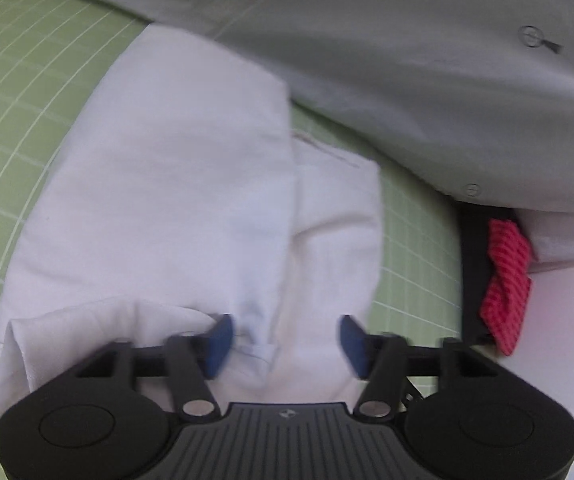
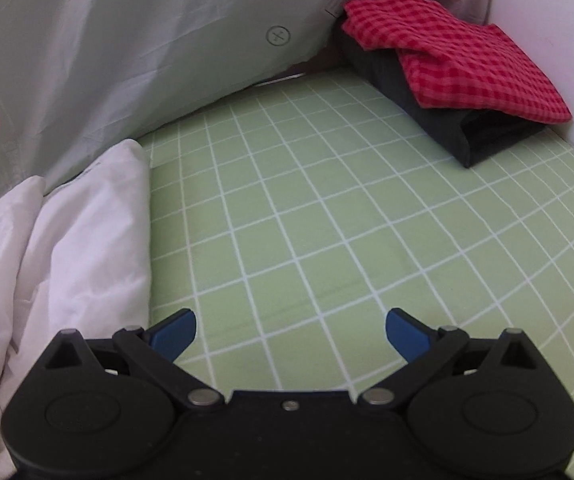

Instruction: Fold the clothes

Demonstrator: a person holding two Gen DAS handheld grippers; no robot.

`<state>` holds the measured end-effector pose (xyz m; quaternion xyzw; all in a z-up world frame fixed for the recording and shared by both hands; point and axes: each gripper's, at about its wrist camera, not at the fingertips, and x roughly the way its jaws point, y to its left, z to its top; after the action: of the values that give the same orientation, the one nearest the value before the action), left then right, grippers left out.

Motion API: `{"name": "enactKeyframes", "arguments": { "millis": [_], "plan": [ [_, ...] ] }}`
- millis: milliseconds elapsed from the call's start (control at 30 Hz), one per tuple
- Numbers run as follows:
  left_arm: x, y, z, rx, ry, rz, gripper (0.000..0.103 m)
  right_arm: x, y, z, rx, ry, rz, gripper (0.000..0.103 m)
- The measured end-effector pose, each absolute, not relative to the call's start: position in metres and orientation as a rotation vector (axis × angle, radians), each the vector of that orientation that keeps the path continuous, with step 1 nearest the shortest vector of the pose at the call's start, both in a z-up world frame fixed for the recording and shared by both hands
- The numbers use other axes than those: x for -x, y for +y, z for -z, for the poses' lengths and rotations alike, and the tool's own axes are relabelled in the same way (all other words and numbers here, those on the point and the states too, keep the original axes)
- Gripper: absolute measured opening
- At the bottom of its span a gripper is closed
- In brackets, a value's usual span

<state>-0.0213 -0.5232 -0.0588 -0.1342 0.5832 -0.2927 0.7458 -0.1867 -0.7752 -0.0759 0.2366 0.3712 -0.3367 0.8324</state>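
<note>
the white garment (image 1: 175,200) is seen lying partly folded on the green sheet (image 1: 15,80), just ahead of the left gripper (image 1: 285,342), from 9 to 12 o'clock in that view. its blue pads (image 1: 219,344) are spread apart, with loose cloth between them but nothing pinched. in the right wrist view the same garment (image 2: 79,240) is bunched at 9 o'clock, beside the right gripper (image 2: 291,338), whose fingers are also held wide over bare green sheet (image 2: 327,200), gripping nothing.

a rolled hem at 8 o'clock of the left view is judged the main hazard: if only one layer is caught when the jaws close, the fold beneath could be dragged open. a grip taken in the middle instead of on an edge would likely leave a crooked crease. the pale duvet (image 1: 427,60), touching the garment at 12 o'clock, could be snagged along with it. the folded red checked cloth (image 2: 455,56) on a dark garment (image 2: 439,120) at 1 o'clock lies well apart and is unlikely to be disturbed.
</note>
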Motion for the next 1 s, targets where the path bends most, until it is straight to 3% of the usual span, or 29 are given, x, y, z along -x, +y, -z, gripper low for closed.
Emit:
{"name": "enactKeyframes", "arguments": {
  "millis": [67, 233, 367, 700, 900, 1000],
  "plan": [
    [0.028, -0.522, 0.042, 0.236, 1.209, 0.662, 0.085, 0.182, -0.765, 0.068, -0.487, 0.766, 0.696, 0.102],
    [0.033, -0.508, 0.021, 0.010, 1.078, 0.571, 0.095, 0.164, -0.736, 0.042, -0.415, 0.737, 0.622, 0.102],
    [0.027, -0.479, 0.034, -0.124, 1.074, 0.410, 0.095, 0.142, -0.710, 0.028, -0.349, 0.732, 0.549, 0.102],
    [0.000, -0.420, 0.094, 0.012, 1.246, 0.293, 0.095, 0.056, -0.675, 0.033, -0.273, 0.807, 0.358, 0.101],
    [-0.007, -0.422, 0.108, 0.027, 1.261, 0.301, 0.102, 0.027, -0.651, 0.057, -0.270, 0.910, 0.243, 0.069],
    [-0.009, -0.423, 0.112, 0.032, 1.263, 0.309, 0.103, 0.024, -0.635, 0.056, -0.219, 0.919, 0.172, 0.041]
  ]
}}
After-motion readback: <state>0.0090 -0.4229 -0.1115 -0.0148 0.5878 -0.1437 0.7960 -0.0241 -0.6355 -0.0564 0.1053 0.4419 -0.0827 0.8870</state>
